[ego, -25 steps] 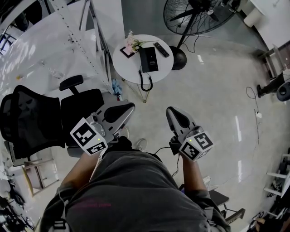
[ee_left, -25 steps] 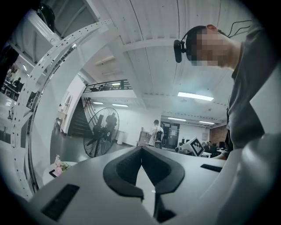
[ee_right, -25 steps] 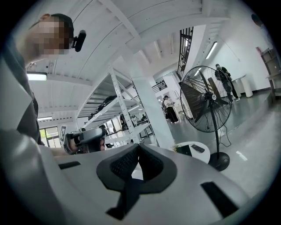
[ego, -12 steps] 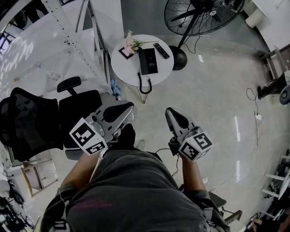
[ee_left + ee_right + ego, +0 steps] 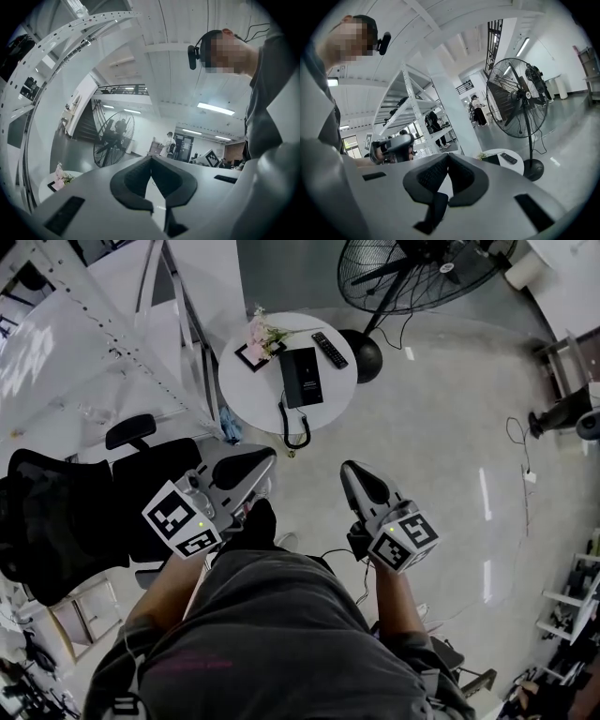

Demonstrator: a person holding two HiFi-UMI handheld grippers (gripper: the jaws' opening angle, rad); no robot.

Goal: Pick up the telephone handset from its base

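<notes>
- The telephone handset (image 5: pixel 291 379) appears to lie in its cradle on the black telephone base (image 5: pixel 306 377), which sits near the middle of the round white table (image 5: pixel 244 390). From this height the handset cannot be told clearly from the base.
- A curled black cord (image 5: pixel 298 423) hangs from the base over the table edge nearest the person.
- Also on the table are a black remote control (image 5: pixel 329 349) on the far side of the base, a small dark picture frame (image 5: pixel 251 356), and a posy of pale flowers (image 5: pixel 261 331) at the far edge.
- Just beyond the table stands a large black floor fan (image 5: pixel 412 273), with its round foot (image 5: pixel 366 356) beside the table.
- A black office chair (image 5: pixel 84 507) stands well to the person's left of the table.
- The left gripper (image 5: pixel 270 459) is held in front of the person's body, well short of the table. Its jaws are pressed together with nothing between them.
- The right gripper (image 5: pixel 349 468) is held alongside it, equally far from the table. Its own view shows its jaw tips meeting, and it is empty.
- Both grippers point roughly toward the table.
- Progress, judged from this: the task has barely begun. Nothing has been touched and the handset is not yet lifted.
- Left to do: bring 1 of the 2 grippers up to the table, spread its jaws, close them around the handset, and lift it clear of the base.
</notes>
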